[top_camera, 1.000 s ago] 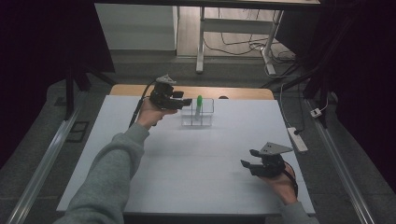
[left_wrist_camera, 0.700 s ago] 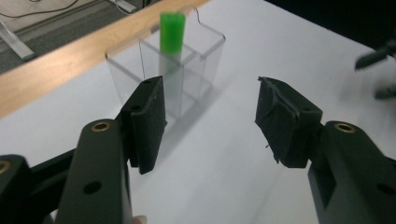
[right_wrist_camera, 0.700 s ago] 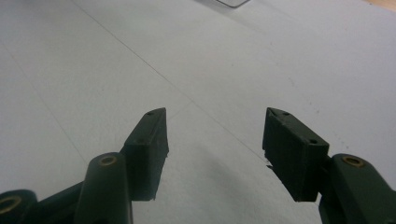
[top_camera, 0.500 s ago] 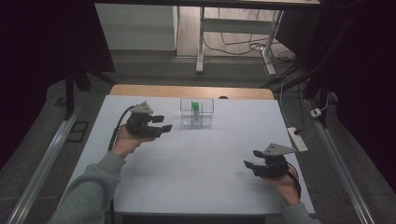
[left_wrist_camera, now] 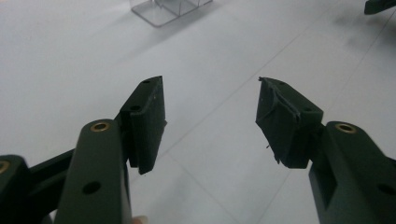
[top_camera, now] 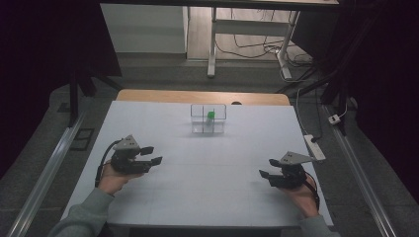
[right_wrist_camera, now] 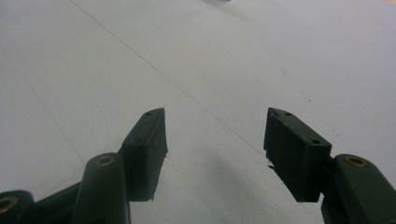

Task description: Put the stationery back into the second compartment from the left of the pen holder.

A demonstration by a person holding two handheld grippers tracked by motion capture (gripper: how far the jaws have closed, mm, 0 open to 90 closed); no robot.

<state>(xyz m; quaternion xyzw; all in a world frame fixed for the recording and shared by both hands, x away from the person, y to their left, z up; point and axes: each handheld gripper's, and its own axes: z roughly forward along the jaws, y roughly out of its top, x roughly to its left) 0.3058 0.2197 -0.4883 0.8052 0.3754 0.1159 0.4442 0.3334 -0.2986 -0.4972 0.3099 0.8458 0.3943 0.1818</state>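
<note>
My left gripper (top_camera: 150, 156) sits low over the white table (top_camera: 207, 173) with its jaws spread and nothing between them. My right gripper (top_camera: 264, 175) rests near the table's near right corner, jaws likewise spread on bare surface. The two sets of jaws point toward each other across a wide open stretch of tabletop, well apart.

Ahead of both and roughly midway between them, toward the far edge, stands the clear box (top_camera: 208, 118), a small see-through case with thin straight walls and inner dividers. A green block (top_camera: 210, 115) sits inside it; which compartment I cannot tell. From my left gripper view a corner of that box (left_wrist_camera: 163, 9) shows beyond my jaws to their left, glossy and sharp-edged, and the other gripper's dark tip (left_wrist_camera: 379, 5) shows off to their right.

The table covering is matt white, smooth, crossed by faint straight seams that run under both pairs of jaws. A wooden strip (top_camera: 148, 95) borders the far edge behind the box.

My pads (left_wrist_camera: 149, 116) are flat black blocks with small screw holes; the one on the right side (left_wrist_camera: 285, 116) looks ragged and frayed along its edge. Brass-coloured rivets mark the arms behind them.
</note>
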